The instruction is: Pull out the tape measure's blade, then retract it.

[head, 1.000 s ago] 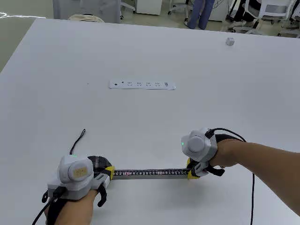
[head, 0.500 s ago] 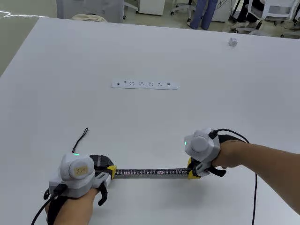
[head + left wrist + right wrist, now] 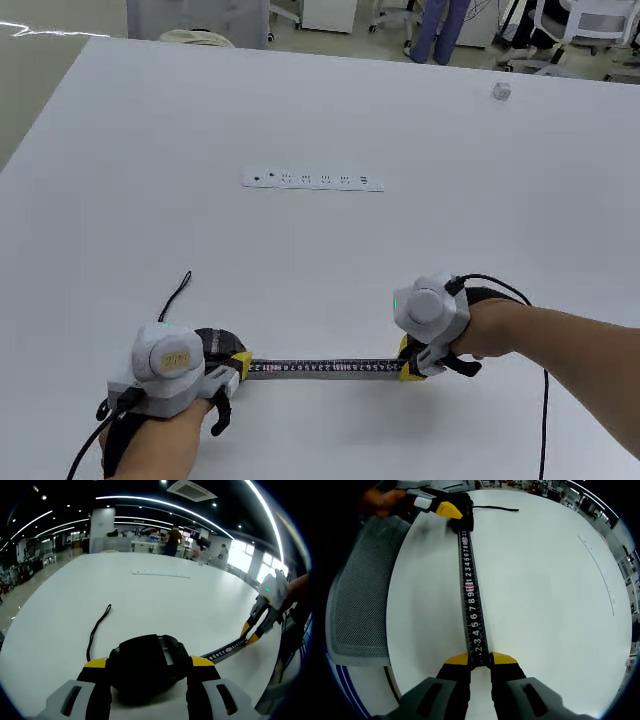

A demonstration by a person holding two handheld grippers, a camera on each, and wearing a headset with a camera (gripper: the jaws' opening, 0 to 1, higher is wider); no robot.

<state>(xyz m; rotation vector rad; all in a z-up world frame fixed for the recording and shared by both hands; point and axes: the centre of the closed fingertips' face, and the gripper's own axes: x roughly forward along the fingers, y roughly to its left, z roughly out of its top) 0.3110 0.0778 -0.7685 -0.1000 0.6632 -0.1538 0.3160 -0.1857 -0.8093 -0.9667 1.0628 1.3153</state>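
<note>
A black tape measure case sits on the white table, and my left gripper is shut on it between yellow-tipped jaws. In the head view the case lies at the lower left with its black wrist cord trailing behind. The grey numbered blade runs flat along the table to my right gripper, which is shut on the blade's end. In the right gripper view the blade stretches away from my right gripper to the left gripper.
A white power strip lies in the middle of the table. A small grey object rests far right. Office chairs and a standing person are beyond the far edge. A mesh chair is beside the near table edge.
The blade's visible length and both grippers look much the same; the whole picture has shifted a little as the head camera moved.
</note>
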